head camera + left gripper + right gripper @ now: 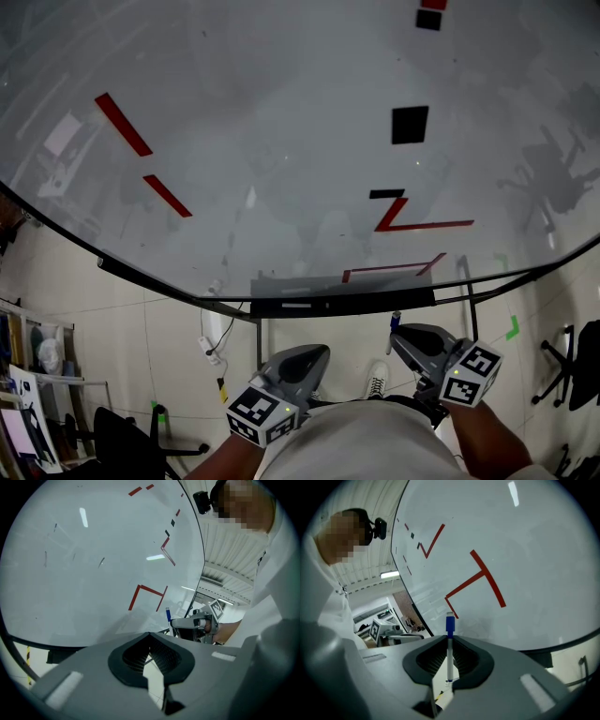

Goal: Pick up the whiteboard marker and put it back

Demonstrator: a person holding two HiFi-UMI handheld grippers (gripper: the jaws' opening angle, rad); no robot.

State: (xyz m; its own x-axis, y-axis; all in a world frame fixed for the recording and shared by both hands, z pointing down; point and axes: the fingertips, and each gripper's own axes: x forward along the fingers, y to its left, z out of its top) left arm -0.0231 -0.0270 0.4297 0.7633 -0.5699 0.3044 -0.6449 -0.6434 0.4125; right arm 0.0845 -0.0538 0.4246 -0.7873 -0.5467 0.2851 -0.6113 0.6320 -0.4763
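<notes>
A whiteboard marker (449, 648) with a white barrel and blue cap stands upright between the jaws of my right gripper (449, 662), which is shut on it. In the head view the right gripper (405, 336) hangs just below the whiteboard's ledge (342, 303), with the marker's blue end (396, 322) pointing up at it. My left gripper (307, 360) is beside it to the left, lower than the ledge; its jaws (151, 657) are together with nothing between them. The left gripper view also catches the marker (168, 615) in the right gripper (191, 623).
The big whiteboard (281, 141) fills the front, with red lines (412, 220) and black squares (410, 125) on it. Below are its stand legs (262, 343), a tiled floor, a white cable (208, 347), green tape (512, 328) and office chairs (131, 441) (574, 366).
</notes>
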